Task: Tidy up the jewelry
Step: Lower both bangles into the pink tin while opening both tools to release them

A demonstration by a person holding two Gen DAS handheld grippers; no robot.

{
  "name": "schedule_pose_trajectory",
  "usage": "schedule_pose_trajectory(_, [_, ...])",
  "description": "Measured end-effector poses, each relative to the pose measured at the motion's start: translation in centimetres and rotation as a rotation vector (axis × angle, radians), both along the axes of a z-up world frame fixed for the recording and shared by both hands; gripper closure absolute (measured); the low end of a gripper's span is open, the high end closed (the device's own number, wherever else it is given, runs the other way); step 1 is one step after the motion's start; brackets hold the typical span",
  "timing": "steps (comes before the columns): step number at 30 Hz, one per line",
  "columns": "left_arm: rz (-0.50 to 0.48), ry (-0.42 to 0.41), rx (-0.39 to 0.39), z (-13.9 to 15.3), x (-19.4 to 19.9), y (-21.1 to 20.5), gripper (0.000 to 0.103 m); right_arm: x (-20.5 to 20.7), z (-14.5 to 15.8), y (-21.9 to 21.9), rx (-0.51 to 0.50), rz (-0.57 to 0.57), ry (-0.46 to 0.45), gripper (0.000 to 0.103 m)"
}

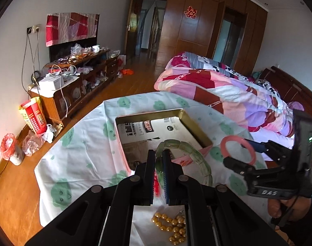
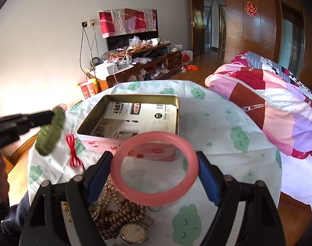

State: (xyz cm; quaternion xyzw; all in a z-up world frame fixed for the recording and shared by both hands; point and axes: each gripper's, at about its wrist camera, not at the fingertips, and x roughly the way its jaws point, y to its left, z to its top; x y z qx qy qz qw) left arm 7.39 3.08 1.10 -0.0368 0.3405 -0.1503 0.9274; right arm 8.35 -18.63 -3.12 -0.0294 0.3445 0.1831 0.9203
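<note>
My left gripper point(image 1: 158, 155) is shut on a green stone bracelet point(image 1: 199, 160) with a red tassel point(image 2: 74, 153), held above the near edge of an open tin box point(image 1: 182, 119). The box point(image 2: 177, 106) is lined with printed paper and holds no jewelry. My right gripper point(image 2: 154, 160) is shut on a pink bangle point(image 2: 123, 164), held level just in front of the box. In the left wrist view the right gripper point(image 1: 237, 149) and bangle point(image 1: 223, 147) hang to the right of the box. The green bracelet point(image 2: 51, 131) shows at left in the right wrist view.
On the cloud-print tablecloth point(image 2: 227, 139) near me lie a gold bead strand point(image 1: 174, 227), a wooden bead bracelet point(image 2: 123, 215), pearls point(image 2: 108, 192) and a wristwatch point(image 2: 133, 233). A bed with a patchwork quilt point(image 1: 227, 94) stands at right, a cluttered TV cabinet point(image 1: 78, 75) at left.
</note>
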Motion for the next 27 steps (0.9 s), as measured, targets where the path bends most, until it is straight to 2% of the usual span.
schedule_pose_trajectory(2, [-0.011, 0.012, -0.023, 0.2, 0.4, 0.2, 0.097, 0.2, 0.1, 0.2, -0.007, 0.003, -0.006, 0.020])
schedule_pose_trajectory(10, [0.005, 0.029, -0.005, -0.2, 1.7, 0.2, 0.097, 1.8, 0.6, 0.9, -0.034, 0.024, -0.040, 0.020])
schedule_pose_trajectory(13, [0.000, 0.049, -0.026, -0.5, 1.9, 0.2, 0.097, 3.1, 0.6, 1.4, -0.053, 0.034, -0.046, 0.020])
schedule_pose_trajectory(20, [-0.010, 0.053, -0.007, -0.9, 2.3, -0.5, 0.097, 6.5, -0.5, 2.6, -0.083, 0.048, -0.034, 0.020])
schedule_pose_trajectory(27, [0.015, 0.051, 0.013, -1.7, 5.5, -0.3, 0.097, 9.2, -1.9, 4.1, -0.116, 0.057, -0.022, 0.020])
